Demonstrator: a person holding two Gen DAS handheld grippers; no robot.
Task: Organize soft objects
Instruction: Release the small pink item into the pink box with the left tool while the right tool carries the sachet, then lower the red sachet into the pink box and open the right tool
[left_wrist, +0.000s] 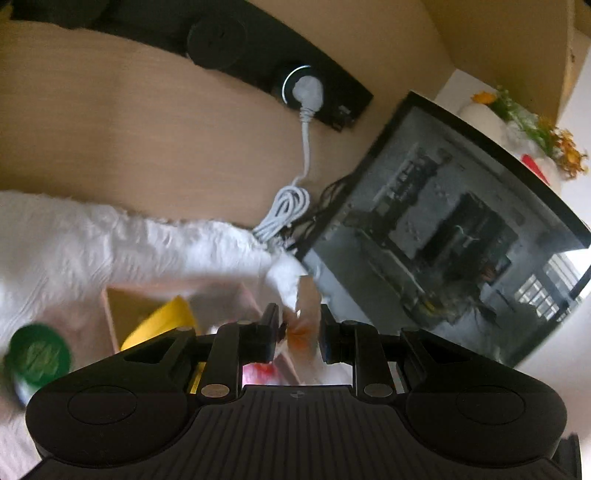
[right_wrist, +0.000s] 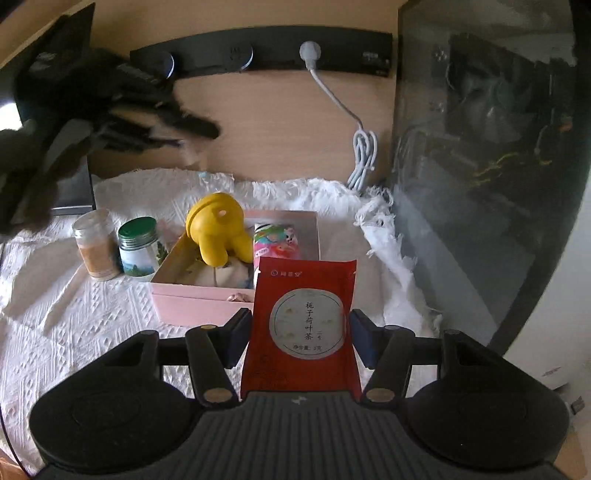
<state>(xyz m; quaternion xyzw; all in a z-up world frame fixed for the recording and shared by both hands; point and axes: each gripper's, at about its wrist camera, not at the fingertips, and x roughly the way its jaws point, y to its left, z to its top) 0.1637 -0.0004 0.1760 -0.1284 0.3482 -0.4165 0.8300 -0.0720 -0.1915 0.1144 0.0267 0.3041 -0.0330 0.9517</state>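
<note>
Red foil tea sachet (right_wrist: 301, 325) with a pale round label stands upright between the right gripper (right_wrist: 301, 338)'s fingers, pinched, just before the pink cardboard box (right_wrist: 192, 299). Inside the box sit a yellow rubber toy (right_wrist: 218, 230) and a colourful packet (right_wrist: 275, 242); two jars stand left of it. Left gripper (left_wrist: 298, 332) pinches a blurred pale orange-marked soft piece (left_wrist: 304, 325).

Box (right_wrist: 207, 295) on cloth (right_wrist: 74, 325) on bench; toy (right_wrist: 216, 232) and packet (right_wrist: 275, 243) in box; two jars (right_wrist: 138, 245) left of it; glass case (right_wrist: 480, 184) right; power strip (right_wrist: 280, 51) far.

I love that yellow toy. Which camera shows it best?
The right wrist view: the yellow toy stands whole and sharp in the pink box. The left wrist view shows only a blurred yellow part behind its gripper.
</note>
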